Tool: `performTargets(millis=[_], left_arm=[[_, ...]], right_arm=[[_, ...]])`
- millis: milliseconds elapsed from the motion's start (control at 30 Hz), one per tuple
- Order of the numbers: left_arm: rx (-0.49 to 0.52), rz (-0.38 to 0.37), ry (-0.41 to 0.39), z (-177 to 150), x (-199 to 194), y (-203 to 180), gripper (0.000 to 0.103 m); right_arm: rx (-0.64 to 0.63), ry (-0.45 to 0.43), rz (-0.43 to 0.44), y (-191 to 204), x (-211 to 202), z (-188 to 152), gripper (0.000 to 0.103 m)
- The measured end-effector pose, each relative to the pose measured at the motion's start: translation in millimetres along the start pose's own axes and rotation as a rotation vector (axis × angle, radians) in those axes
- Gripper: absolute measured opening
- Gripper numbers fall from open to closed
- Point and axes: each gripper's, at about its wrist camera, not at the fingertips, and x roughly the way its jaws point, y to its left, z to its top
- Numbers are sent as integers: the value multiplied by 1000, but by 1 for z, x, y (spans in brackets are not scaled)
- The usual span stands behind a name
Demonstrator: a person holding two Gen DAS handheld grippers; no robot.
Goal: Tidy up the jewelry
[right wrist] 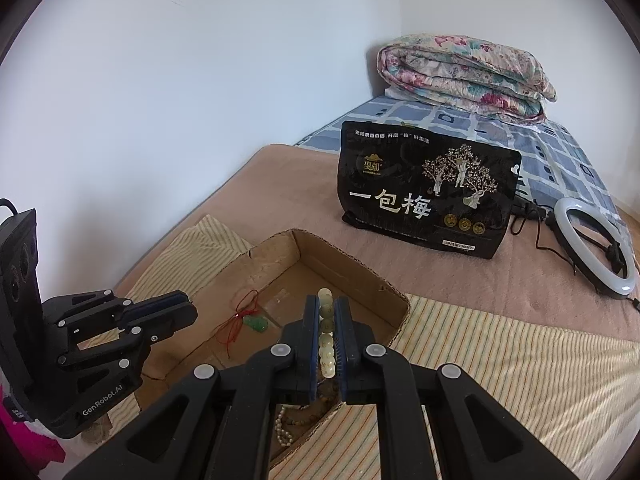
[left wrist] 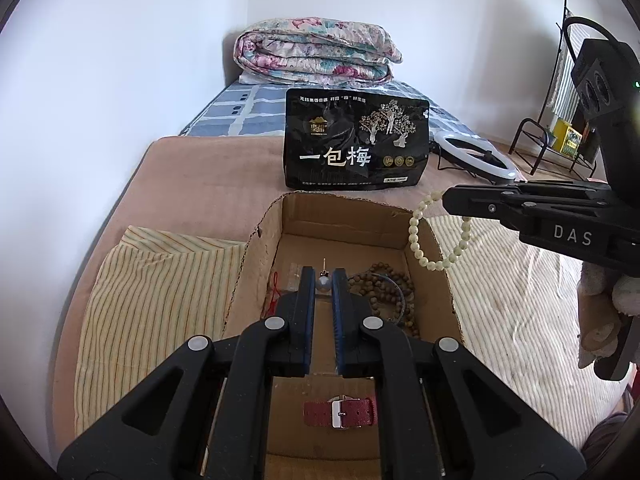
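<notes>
A cardboard box (left wrist: 344,216) sits on the bed (left wrist: 200,168), snack bag (left wrist: 356,140) behind it, watch strap (left wrist: 340,412) inside.

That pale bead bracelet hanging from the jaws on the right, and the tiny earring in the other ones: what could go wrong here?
1. The pale bead bracelet dangles at the cardboard box rim, so it might drop outside onto the striped cloth.
2. The pearl earring is tiny; the left gripper could let it slip.
3. It may land tangled in the brown bead necklace.
</notes>
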Motion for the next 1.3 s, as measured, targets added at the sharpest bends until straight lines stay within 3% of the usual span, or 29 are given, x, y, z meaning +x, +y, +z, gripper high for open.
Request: performTargets(millis=[367, 433, 533, 567, 600, 633, 900, 1300], left_arm=[[11, -12, 4, 2, 6, 0, 7], [13, -4, -1, 2, 6, -1, 7], [16, 4, 1, 3, 6, -2, 12], [16, 7, 0, 3, 6, -2, 27], [15, 11, -8, 2, 5, -2, 44], [14, 15, -17, 2, 4, -2, 49], [17, 29, -23, 1, -2, -4, 51], [25, 37, -41, 0, -24, -14, 51]], right_arm=[[20, 5, -9, -1, 11, 5, 9], [23, -1, -19, -1, 9, 5, 27], [21, -5, -34, 0, 7, 5, 32], [21, -6, -40, -1, 7, 6, 36], [23, -10, -47, 0, 5, 6, 46], [23, -16, -51, -1, 4, 6, 55], [28, -40, -91, 0, -6, 6, 85], [31, -72, -103, 1, -32, 5, 89]])
